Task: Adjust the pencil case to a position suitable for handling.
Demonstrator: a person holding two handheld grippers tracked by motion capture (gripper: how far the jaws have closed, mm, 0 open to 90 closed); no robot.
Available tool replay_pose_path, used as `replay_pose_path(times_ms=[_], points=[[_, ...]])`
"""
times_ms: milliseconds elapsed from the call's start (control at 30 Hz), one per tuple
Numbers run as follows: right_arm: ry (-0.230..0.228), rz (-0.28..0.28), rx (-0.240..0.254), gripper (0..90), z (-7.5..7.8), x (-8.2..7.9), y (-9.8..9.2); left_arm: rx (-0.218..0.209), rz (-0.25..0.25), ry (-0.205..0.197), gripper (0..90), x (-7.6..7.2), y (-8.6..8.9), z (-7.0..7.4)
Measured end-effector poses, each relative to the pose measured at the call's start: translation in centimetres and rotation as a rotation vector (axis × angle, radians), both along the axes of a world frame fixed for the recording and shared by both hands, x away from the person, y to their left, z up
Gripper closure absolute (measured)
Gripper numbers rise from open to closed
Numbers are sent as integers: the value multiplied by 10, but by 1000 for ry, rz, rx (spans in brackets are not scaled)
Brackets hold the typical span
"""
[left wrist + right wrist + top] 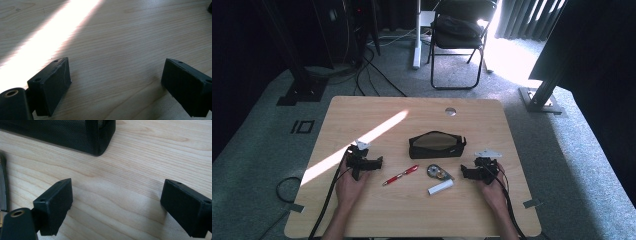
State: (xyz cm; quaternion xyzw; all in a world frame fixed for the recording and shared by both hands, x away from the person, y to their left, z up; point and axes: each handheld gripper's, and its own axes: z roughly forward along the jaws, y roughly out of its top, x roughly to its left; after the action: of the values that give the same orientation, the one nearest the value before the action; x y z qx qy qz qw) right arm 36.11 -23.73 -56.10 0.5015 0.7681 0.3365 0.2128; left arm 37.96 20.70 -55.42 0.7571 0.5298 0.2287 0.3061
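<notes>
Resting apart on table (362, 210), left gripper (373, 163), right gripper (468, 172), no legible writing

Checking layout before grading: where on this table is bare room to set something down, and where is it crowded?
Free: the far strip behind the black pouch, up to the table edge, and the near strip between the two hands. Crowded: the middle, where red pen, tape dispenser and white tube lie close together.
</notes>
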Motion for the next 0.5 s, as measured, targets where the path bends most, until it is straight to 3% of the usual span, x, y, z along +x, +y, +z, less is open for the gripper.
replay_pose_path(times_ms=[500], points=[[0,3,-1,106,0,1,0,0,-1,1,89,0,0,0]])
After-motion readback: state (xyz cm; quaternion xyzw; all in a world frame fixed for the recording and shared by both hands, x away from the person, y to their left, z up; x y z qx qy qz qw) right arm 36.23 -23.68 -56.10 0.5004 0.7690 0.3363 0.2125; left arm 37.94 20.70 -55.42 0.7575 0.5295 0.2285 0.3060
